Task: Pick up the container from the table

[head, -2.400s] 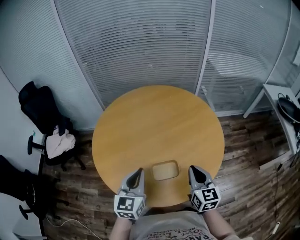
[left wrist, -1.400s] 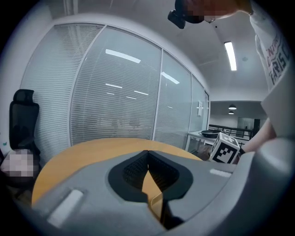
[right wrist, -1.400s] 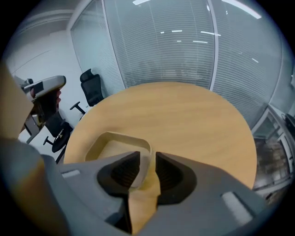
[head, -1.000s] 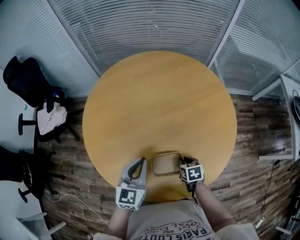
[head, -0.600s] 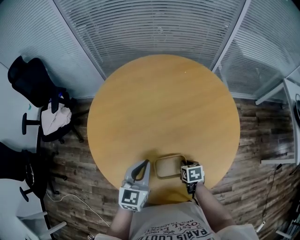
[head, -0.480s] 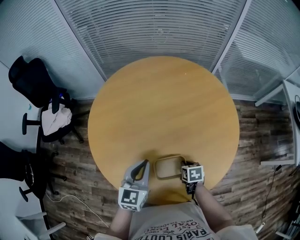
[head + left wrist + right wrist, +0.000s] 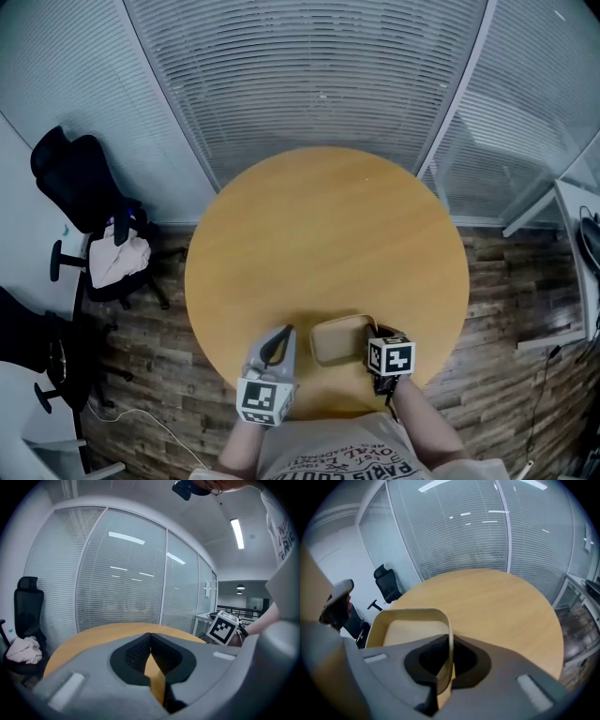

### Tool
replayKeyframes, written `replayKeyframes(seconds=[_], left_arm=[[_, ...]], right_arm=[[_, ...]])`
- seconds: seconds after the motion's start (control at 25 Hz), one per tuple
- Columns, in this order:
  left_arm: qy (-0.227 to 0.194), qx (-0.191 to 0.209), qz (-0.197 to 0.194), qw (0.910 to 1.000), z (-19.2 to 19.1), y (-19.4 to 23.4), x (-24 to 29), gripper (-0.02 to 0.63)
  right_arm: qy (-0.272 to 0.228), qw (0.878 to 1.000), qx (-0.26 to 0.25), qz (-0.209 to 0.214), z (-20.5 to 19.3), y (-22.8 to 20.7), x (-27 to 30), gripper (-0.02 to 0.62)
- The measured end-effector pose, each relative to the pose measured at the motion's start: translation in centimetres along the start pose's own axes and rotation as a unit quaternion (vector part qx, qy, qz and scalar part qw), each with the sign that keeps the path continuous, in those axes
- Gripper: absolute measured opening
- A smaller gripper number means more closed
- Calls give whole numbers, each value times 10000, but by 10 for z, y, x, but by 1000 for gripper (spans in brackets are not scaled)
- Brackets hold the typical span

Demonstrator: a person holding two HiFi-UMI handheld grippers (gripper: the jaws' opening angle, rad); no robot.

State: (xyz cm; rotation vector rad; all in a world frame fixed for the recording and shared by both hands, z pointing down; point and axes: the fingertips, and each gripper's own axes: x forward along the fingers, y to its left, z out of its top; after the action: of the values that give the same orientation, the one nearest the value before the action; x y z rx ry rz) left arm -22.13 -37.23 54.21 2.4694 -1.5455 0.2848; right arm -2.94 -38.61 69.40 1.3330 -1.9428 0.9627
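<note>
At the near edge of the round wooden table [image 7: 328, 234], the right gripper [image 7: 449, 641] pinches one thin side wall of the shallow beige container [image 7: 412, 630]. The container looks light, slightly flexible and smooth, so a rim grip suits it. Beside it, the left gripper [image 7: 150, 637] is closed and empty.

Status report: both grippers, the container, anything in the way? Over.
Left gripper shut, empty. Right gripper shut on wall of container. Nothing blocking on table.

Container [image 7: 339, 339] between left tongs [image 7: 277, 341] and right tongs [image 7: 374, 334], over table [image 7: 319, 234] near edge, chair [image 7: 80, 187] left
</note>
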Motion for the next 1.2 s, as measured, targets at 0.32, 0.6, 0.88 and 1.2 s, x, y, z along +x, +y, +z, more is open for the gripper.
replayKeyframes(seconds=[0.32, 0.6, 0.88, 1.2], left_arm=[[-515, 104, 209, 9984, 43, 9, -29, 8], [-912, 257, 254, 9952, 78, 7, -49, 8], [-1099, 361, 225, 9930, 98, 1, -51, 8], [-1017, 362, 198, 9940, 96, -3, -51, 8]], right_arm=[[-1594, 9872, -29, 108, 75, 27, -76, 6], [-2790, 9596, -353, 117, 115, 46, -148, 6], [-3577, 9312, -700, -9, 133, 54, -195, 6], [-3544, 9319, -765, 49, 127, 59, -198, 6]])
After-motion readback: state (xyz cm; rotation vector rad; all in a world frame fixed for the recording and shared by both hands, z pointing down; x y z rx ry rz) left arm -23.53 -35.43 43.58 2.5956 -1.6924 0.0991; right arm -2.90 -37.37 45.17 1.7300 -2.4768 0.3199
